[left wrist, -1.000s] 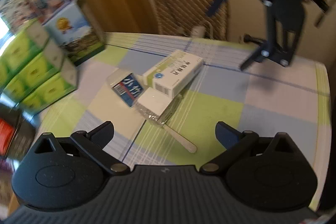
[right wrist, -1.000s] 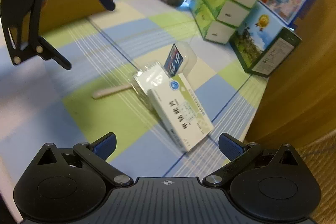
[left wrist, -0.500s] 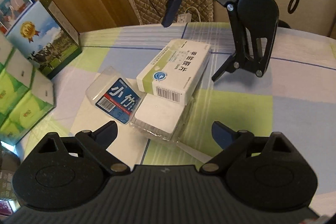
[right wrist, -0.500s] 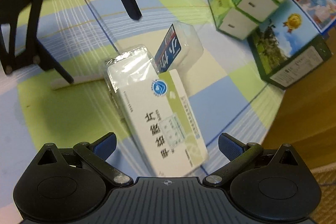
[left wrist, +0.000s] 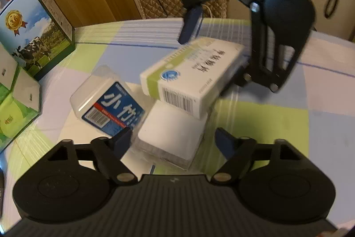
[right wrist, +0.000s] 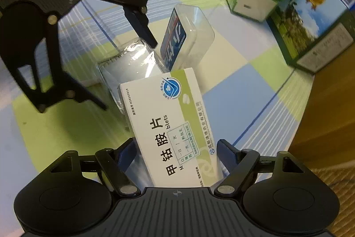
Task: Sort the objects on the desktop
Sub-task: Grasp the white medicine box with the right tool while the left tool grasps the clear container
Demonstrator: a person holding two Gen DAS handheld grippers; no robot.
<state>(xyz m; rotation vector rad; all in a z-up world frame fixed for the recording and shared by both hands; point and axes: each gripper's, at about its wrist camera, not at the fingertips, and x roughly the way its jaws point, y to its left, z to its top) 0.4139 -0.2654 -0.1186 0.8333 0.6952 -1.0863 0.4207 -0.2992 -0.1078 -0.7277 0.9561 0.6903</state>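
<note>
Both my grippers now sit much closer to the pile than a second ago. My right gripper (right wrist: 175, 149) has its jaws on either side of the near end of the medicine box (right wrist: 170, 126), no longer well short of it. My left gripper (left wrist: 173, 138) now straddles the wrapped white pack (left wrist: 170, 134), with the wooden stick out of view beneath.

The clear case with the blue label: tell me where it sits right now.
In the left wrist view the clear case lies on the checked tablecloth, left of the white wrapped pack and the medicine box, near the left gripper.
</note>
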